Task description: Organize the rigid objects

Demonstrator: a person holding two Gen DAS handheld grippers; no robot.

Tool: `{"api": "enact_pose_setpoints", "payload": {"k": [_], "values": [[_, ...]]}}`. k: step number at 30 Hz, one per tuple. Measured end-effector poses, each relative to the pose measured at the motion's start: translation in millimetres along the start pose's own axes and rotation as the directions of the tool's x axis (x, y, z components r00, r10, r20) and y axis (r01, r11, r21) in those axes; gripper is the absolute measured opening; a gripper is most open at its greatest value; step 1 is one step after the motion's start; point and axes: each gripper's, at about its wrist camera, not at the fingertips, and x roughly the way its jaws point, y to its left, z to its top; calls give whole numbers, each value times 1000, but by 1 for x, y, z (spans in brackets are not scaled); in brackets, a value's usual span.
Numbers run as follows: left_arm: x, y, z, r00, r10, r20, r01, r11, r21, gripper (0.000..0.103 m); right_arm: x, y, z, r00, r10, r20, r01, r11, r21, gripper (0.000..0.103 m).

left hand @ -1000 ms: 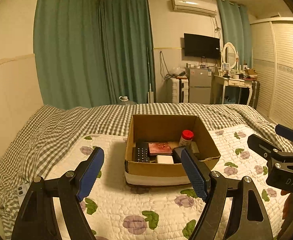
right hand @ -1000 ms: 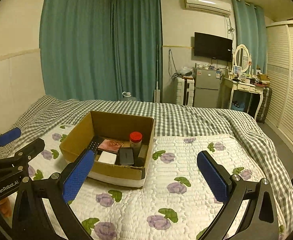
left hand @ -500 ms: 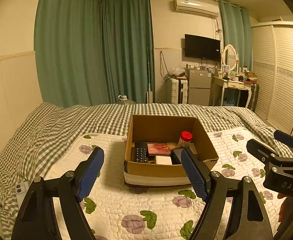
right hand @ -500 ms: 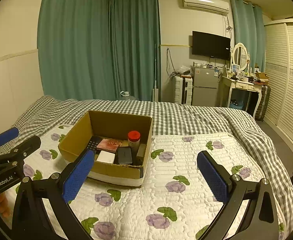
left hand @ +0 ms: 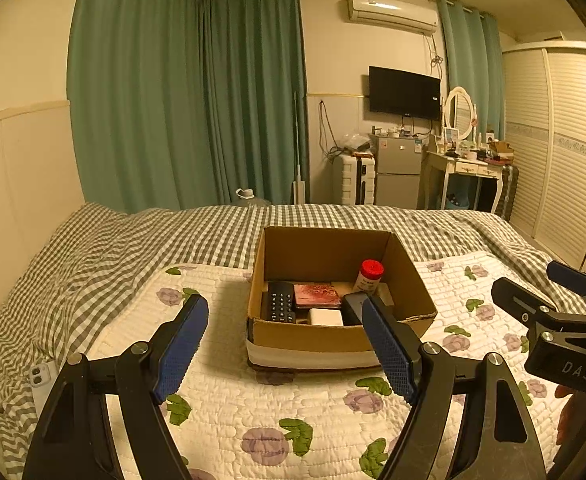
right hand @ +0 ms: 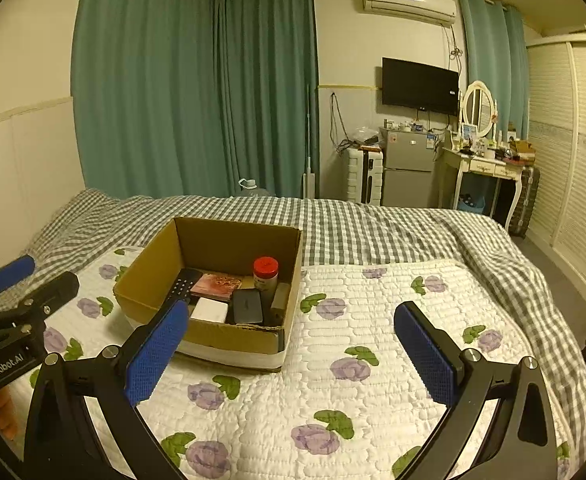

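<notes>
With both sets of blue-padded jaws spread wide and nothing between them, the left tongs (left hand: 285,344) and right tongs (right hand: 293,344) hang over the quilt (right hand: 373,380), short of the box (left hand: 309,338). That reads as either the very start or the very end of the tidying: every loose item in sight already lies inside the box, so my guess is the sorting is largely done, or that things are due to come out.

If a pick comes next, the jar (right hand: 265,276) is the easy one: upright, round, with a red cap standing clear of its neighbours, so jaws can close across it from above. The flat pieces ask for more care. The remote (left hand: 281,306), the red card (left hand: 317,296), the white block (right hand: 209,310) and the black case (right hand: 248,306) lie packed close on the floor of the box, and edges would need to be found between them.

The box is plain corrugated card with a pale band round its base, open-topped, walls straight. It sits on a soft, stitched quilt with purple flowers, which may give under any push. A checked blanket (right hand: 373,228) lies beyond.
</notes>
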Motion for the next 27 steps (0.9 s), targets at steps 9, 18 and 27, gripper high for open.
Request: {"api": "enact_pose_setpoints", "payload": {"k": [9,18,27], "values": [[0,-2,-1,1000,4,-3,-4,1000,1,82,2,-1,-1,1000,-2,-14,2,1000,12,103],[1,-2,-3,1000,0,-13,0,1000,-1,82,2,-2,-1,1000,6,-17,-5,1000,25,103],[1,-1,-2,1000,1,-14,-1,1000,0,82,2,-3,-1,1000,11,-19,-10,1000,27,103]]}}
